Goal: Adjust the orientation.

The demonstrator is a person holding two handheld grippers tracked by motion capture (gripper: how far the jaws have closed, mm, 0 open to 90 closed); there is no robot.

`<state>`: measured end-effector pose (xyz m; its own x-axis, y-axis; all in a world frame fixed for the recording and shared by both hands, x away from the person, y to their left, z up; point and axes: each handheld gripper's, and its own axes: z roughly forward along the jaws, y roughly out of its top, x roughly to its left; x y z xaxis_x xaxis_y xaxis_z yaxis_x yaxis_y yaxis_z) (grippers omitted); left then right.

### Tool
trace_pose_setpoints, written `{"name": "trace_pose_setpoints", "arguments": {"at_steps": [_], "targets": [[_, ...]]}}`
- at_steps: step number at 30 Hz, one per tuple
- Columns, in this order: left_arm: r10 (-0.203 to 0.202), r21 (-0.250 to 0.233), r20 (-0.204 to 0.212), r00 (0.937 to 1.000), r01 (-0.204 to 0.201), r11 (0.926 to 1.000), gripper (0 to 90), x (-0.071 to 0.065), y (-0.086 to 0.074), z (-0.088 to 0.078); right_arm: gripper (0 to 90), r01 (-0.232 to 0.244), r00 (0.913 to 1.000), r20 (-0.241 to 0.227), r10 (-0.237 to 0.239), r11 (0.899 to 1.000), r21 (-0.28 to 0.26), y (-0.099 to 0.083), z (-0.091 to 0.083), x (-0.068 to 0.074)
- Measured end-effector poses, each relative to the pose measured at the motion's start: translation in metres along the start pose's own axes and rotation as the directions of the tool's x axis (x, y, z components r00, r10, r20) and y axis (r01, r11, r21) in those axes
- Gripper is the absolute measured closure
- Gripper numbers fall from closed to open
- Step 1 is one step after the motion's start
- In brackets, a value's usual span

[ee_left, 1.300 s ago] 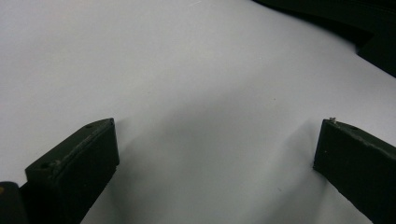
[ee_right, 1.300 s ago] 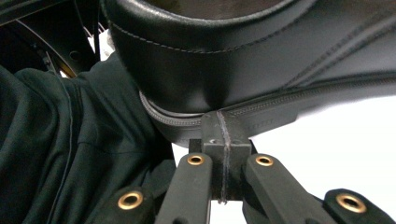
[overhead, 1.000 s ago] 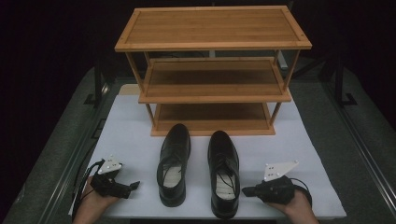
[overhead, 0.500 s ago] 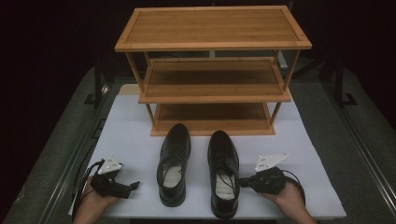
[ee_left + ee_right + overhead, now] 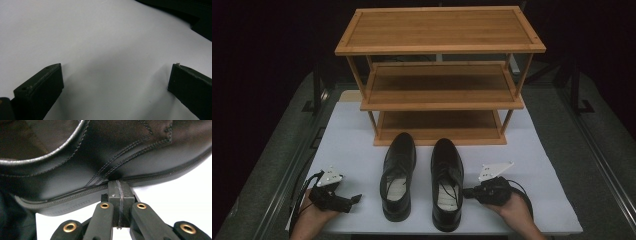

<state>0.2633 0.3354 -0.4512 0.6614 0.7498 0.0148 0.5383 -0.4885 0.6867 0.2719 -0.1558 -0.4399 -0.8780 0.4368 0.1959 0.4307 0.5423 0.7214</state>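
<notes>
Two black leather dress shoes stand side by side on the white table, toes toward the rack: the left shoe and the right shoe. My right gripper lies low at the right shoe's outer side, jaws shut together with nothing between them. In the right gripper view the closed tips meet the sole edge of that shoe. My left gripper rests on the table left of the left shoe. In the left gripper view it is open over bare white surface.
A three-tier wooden shoe rack stands at the back of the white table, all shelves bare. A dark shoe edge crosses the upper right of the left gripper view. Dark floor and metal rails flank the table.
My right gripper has slid left across the table up to the right shoe's side. The left gripper and both shoes have stayed put.
</notes>
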Motion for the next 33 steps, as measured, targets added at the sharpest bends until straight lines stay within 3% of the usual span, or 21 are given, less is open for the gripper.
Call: {"name": "trace_pose_setpoints", "arguments": {"at_steps": [33], "targets": [[0.0, 0.0, -0.001, 1.0, 0.0, 1.0, 0.0, 0.0, 0.0, 0.0, 89.7, 0.018, 0.9998, -0.011, -0.018, 1.0, 0.014, 0.027, 0.027, -0.003]]}}
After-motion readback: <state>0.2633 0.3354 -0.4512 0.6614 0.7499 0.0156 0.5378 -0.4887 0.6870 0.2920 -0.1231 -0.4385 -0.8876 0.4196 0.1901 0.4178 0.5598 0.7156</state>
